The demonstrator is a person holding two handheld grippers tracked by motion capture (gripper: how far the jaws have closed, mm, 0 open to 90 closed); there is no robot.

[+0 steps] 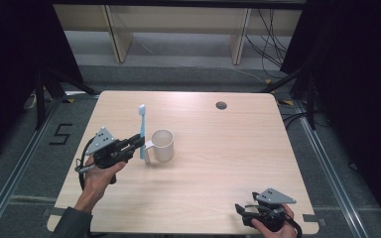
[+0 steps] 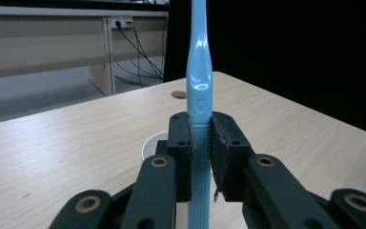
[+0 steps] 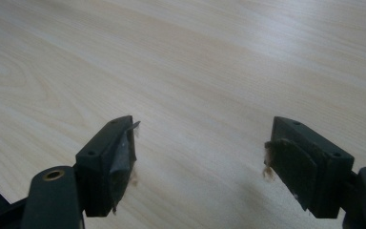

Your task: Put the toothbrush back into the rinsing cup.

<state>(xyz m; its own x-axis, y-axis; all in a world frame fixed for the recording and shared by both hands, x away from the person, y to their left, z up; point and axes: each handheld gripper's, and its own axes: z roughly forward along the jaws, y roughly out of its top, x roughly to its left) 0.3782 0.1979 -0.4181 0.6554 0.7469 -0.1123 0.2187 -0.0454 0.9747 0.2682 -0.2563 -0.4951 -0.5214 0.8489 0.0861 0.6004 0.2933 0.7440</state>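
While the work in hand looks like standing a brush in a cup, the lines below go from that brush outward.

Toothbrush: the blue toothbrush stands upright left of centre in the high view, bristle head up, just beside the mug; in the left gripper view it runs up the middle of the frame.
Why upright: as I judge it, a vertical handle can drop tail-first into the mug without tipping it.
Left gripper: the left gripper pinches the toothbrush low on its ribbed handle, both pads pressed flat on the sides, so most of the length stays free above.
Mug: the white mug sits just right of the toothbrush, mouth open upward, handle turned toward the gripper; its rim peeks out left of the jaws.
Gap left: the toothbrush's lower end looks beside the mug, not inside; it likely needs lifting over the rim.
Right gripper: the right gripper rests at the lower right of the high view, jaws spread wide over bare wood, holding nothing, well apart from the mug.
Table: the pale wooden table bears it all.
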